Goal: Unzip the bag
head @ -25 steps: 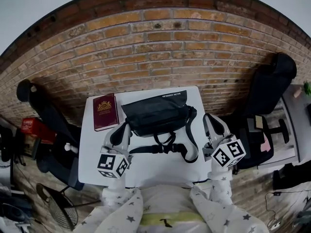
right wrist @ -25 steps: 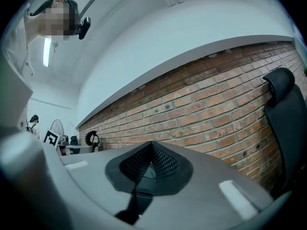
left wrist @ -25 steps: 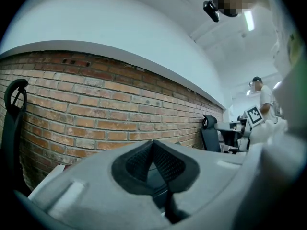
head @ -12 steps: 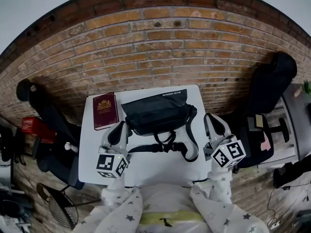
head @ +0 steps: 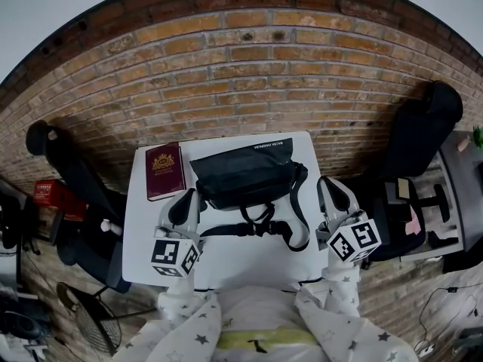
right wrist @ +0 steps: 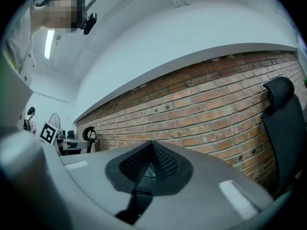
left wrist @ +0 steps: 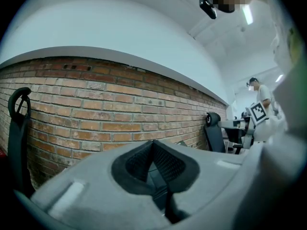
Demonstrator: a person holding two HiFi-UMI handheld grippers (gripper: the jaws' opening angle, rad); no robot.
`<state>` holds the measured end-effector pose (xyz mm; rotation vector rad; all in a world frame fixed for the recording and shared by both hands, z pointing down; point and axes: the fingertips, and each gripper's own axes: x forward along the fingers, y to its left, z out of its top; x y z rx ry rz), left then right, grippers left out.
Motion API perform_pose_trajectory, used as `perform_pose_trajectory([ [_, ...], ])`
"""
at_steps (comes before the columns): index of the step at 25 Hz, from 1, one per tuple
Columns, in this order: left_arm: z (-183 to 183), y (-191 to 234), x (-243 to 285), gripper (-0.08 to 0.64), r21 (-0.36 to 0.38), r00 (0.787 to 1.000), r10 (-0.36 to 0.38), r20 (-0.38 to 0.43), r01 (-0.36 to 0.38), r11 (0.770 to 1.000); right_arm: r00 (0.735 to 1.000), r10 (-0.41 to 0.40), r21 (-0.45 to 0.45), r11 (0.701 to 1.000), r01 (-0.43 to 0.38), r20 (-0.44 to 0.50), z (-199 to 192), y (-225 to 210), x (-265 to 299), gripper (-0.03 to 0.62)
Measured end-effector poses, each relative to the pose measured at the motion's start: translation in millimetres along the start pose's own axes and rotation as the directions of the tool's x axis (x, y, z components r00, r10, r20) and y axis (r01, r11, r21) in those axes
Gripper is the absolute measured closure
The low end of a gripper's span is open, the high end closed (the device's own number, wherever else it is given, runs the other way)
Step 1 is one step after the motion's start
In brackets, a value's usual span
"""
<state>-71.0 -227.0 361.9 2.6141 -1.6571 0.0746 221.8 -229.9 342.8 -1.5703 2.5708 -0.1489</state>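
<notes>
A black bag [head: 243, 173] lies flat in the middle of the small white table [head: 241, 262], its zipper shut as far as I can see. Its black strap [head: 266, 228] curls toward the front edge. My left gripper [head: 188, 197] hovers level at the bag's front left corner, jaws shut and empty. My right gripper [head: 330, 184] hangs just off the table's right edge, beside the strap loop, also shut on nothing. In the left gripper view the left gripper [left wrist: 153, 146] has its pads pressed together. The right gripper [right wrist: 152, 146] looks the same in its view, facing the brick wall.
A maroon book [head: 164, 172] lies at the table's back left corner. A brick wall [head: 249, 74] stands right behind the table. Black office chairs [head: 419, 138] flank it on both sides, and a fan [head: 94, 319] stands on the floor at lower left.
</notes>
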Motion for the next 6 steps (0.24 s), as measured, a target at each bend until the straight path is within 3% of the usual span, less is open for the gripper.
perform_pose_trajectory([
  [6, -1.3, 1.0, -2.1, 0.561, 0.008, 1.000, 0.011, -0.008, -0.011, 1.000, 1.000, -0.005, -0.003, 1.000, 0.005, -0.006, 2.9, 1.8, 0.9, 0.584],
])
